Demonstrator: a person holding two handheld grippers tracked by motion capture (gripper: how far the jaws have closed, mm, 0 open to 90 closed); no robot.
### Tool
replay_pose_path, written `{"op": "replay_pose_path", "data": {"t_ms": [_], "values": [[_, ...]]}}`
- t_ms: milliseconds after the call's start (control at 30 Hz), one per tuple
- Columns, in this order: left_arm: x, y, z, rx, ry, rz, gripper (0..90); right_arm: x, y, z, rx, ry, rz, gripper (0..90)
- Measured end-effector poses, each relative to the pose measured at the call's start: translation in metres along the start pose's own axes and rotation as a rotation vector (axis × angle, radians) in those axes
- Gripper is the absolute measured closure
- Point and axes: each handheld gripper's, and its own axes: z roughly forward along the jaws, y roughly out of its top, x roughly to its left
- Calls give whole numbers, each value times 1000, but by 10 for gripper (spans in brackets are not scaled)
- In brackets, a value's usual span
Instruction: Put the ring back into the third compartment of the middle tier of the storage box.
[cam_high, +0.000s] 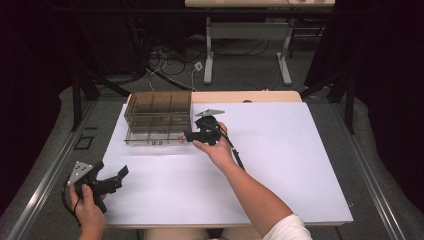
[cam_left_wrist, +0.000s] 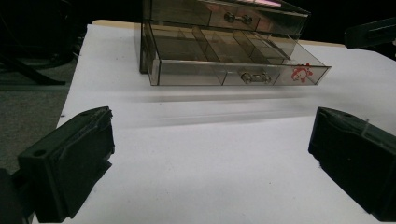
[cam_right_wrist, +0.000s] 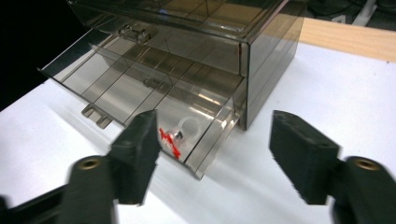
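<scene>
Hovering open and empty over the drawer (cam_right_wrist: 140, 100), your right claw (cam_right_wrist: 212, 154) should clear the ring (cam_right_wrist: 187, 129) before pushing; left claw (cam_left_wrist: 210, 154) open, empty

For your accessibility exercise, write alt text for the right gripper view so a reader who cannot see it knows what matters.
A smoky transparent plastic drawer box stands on a white table with its bottom drawer pulled out; a small red-and-clear ring lies in the drawer's front corner compartment. The right gripper has its two black jaws apart just in front of the drawer, holding nothing.
</scene>
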Motion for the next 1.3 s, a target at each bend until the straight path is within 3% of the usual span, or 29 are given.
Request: {"op": "replay_pose_path", "data": {"t_ms": [100, 300, 500, 667, 867, 1133, 1300], "values": [[0, 1, 1, 0, -1, 1, 3, 0, -1, -4, 1, 2, 17, 193], [-1, 1, 1, -1, -3, 3, 3, 3, -4, -15, -14, 10, -10, 143], [0, 1, 0, -4, -1, 3, 3, 5, -7, -24, -7, 42, -22, 12], [0, 0, 0, -5, 4, 4, 3, 6, -11, -33, 5, 39, -22, 0], [-1, 1, 0, -4, 1, 2, 3, 3, -20, -46, -17, 20, -21, 0], [-2, 1, 0, 2, 0, 7, 3, -4, -33, -77, -60, -21, -17, 0], [-3, 1, 0, 3, -1, 6, 3, -11, -44, -94, -54, -33, -13, 0]]}}
